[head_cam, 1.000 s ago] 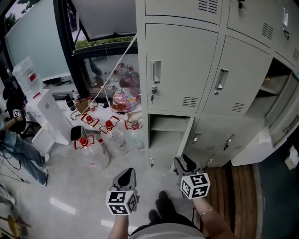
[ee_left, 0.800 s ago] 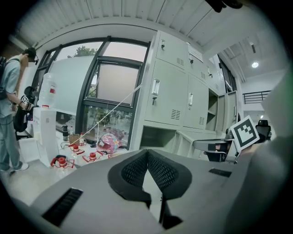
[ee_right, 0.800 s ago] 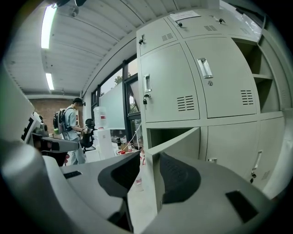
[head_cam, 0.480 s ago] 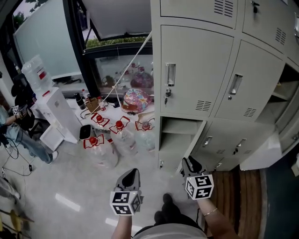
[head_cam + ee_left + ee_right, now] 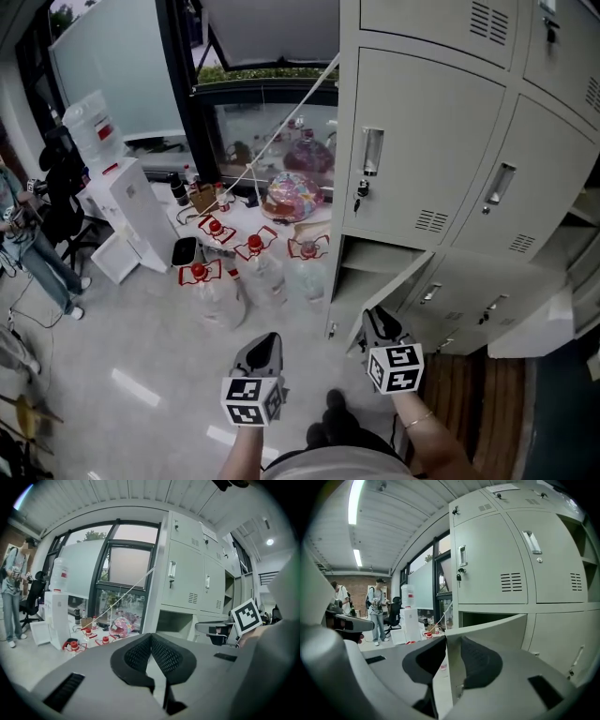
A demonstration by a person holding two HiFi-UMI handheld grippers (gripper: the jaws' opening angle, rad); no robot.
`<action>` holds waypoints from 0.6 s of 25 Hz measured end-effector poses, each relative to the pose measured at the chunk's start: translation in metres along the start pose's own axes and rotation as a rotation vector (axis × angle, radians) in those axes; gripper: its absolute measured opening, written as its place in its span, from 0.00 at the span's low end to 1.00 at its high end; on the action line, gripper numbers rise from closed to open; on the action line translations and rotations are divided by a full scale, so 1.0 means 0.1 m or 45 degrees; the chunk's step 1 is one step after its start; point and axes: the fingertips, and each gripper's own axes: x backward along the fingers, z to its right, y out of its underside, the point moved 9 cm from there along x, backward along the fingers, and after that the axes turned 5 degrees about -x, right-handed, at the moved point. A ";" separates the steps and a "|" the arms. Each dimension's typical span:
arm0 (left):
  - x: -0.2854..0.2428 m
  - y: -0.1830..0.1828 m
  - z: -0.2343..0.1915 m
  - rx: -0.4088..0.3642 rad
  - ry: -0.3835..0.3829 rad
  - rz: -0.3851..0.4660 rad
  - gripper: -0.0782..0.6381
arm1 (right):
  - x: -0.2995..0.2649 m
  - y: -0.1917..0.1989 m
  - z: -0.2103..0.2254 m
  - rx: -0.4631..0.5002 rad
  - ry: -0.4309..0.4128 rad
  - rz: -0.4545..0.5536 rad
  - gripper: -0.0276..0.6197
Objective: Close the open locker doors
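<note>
1. The right gripper (image 5: 377,321) is being clamped, its jaws having just been closing, on the free edge of the open locker door (image 5: 398,286) in the bottom row, at the near right.
2. The left gripper (image 5: 265,343) is being held to its left, jaws together and empty.

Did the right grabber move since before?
Yes. The right gripper moved toward the lockers, onto the open door; its jaws have just been closing on its edge.

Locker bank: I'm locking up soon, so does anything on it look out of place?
Yes. The bottom-left door hangs ajar off its compartment. Its edge sits between the jaws of the right tool, which have just been closing on it. Farther right, another door also swings wide open.
</note>
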 end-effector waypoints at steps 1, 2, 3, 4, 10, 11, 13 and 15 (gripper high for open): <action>-0.02 0.00 -0.01 -0.002 -0.008 0.004 0.14 | -0.04 -0.01 -0.01 0.006 -0.008 -0.001 0.18; -0.04 -0.01 -0.02 -0.001 -0.015 0.005 0.14 | -0.09 -0.02 -0.01 0.012 -0.017 -0.002 0.18; -0.06 -0.02 -0.03 0.000 -0.023 0.006 0.14 | -0.14 -0.03 -0.02 0.018 -0.026 -0.003 0.18; -0.08 -0.03 -0.04 0.003 -0.033 0.006 0.14 | -0.19 -0.05 -0.02 0.024 -0.035 -0.004 0.18; -0.25 -0.10 -0.12 0.014 -0.085 0.003 0.14 | -0.52 -0.14 -0.01 0.046 -0.085 -0.011 0.18; -0.27 -0.11 -0.14 0.016 -0.094 0.002 0.14 | -0.57 -0.16 -0.01 0.047 -0.093 -0.013 0.18; -0.33 -0.13 -0.17 0.023 -0.109 -0.002 0.14 | -0.69 -0.19 0.00 0.050 -0.106 -0.018 0.18; -0.41 -0.14 -0.20 0.030 -0.121 -0.007 0.14 | -0.80 -0.23 0.03 0.053 -0.111 -0.027 0.18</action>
